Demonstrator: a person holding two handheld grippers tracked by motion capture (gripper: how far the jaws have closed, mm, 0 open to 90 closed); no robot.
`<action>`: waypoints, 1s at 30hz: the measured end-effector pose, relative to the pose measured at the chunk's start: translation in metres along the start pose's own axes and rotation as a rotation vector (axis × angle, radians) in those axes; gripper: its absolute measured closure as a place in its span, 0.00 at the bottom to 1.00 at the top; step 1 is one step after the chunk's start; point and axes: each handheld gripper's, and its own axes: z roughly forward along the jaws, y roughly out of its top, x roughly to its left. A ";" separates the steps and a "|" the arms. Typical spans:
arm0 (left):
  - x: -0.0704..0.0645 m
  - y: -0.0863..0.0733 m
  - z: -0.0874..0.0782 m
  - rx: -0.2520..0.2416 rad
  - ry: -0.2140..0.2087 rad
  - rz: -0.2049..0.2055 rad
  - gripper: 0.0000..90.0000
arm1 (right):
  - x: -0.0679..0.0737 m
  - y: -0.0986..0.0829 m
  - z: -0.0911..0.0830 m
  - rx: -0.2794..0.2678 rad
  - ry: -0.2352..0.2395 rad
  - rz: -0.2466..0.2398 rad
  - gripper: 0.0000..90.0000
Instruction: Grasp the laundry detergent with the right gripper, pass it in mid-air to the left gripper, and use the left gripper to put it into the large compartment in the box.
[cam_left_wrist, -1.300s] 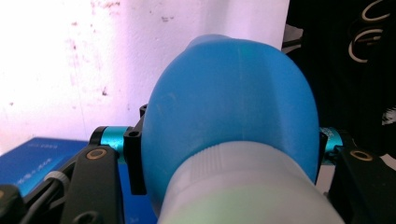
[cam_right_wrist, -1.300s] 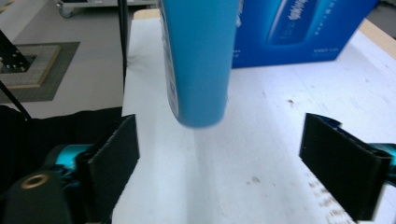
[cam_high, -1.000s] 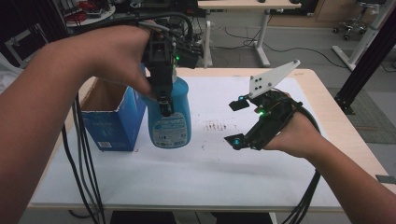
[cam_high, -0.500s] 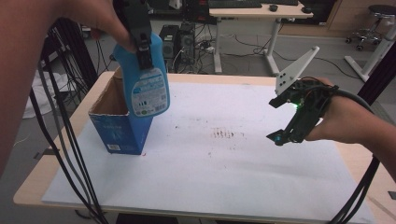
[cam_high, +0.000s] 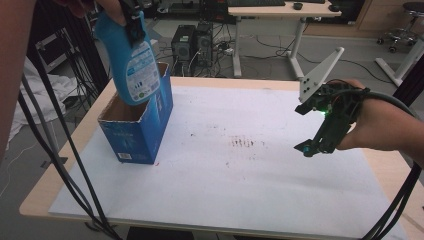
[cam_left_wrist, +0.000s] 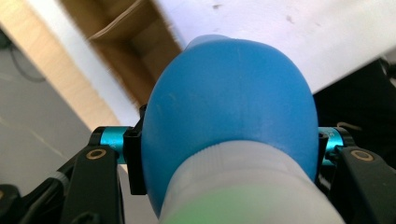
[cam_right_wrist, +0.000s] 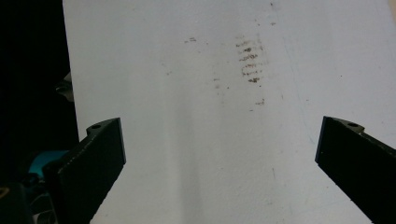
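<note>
A blue bottle (cam_high: 131, 60) with a printed label hangs upright above the open top of a blue cardboard box (cam_high: 141, 122) at the table's left. My left gripper (cam_high: 131, 20) is shut on the bottle's upper part. Looking down along its jaws in the left gripper view, the blue bottle (cam_left_wrist: 229, 112) swells between them, and the brown inside of the box (cam_left_wrist: 135, 60) lies below. My right gripper (cam_high: 312, 127) hovers open over the white table sheet (cam_high: 240, 175) at the right, holding nothing. Its jaws stand wide apart in the right gripper view (cam_right_wrist: 219, 163).
A patch of dark smudges (cam_high: 245, 142) marks the sheet's middle. The wooden table edge (cam_high: 50, 180) runs past the sheet on the left. Black cables (cam_high: 60, 150) hang off the left side. Desks and a computer tower (cam_high: 192, 47) stand behind the table.
My left gripper has carried the bottle left and up, from the sheet beside the box to above the box's opening. My right gripper drifted right and stayed open.
</note>
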 end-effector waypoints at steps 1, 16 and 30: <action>0.003 -0.001 0.000 -0.002 0.009 -0.029 0.43 | 0.000 0.000 -0.001 -0.003 -0.001 -0.003 0.01; 0.037 -0.007 0.039 0.026 0.018 -0.165 0.43 | 0.004 0.000 -0.003 -0.003 -0.012 -0.012 0.01; 0.049 -0.004 0.108 0.042 -0.024 0.028 0.43 | 0.011 0.000 -0.008 -0.007 -0.027 -0.016 0.01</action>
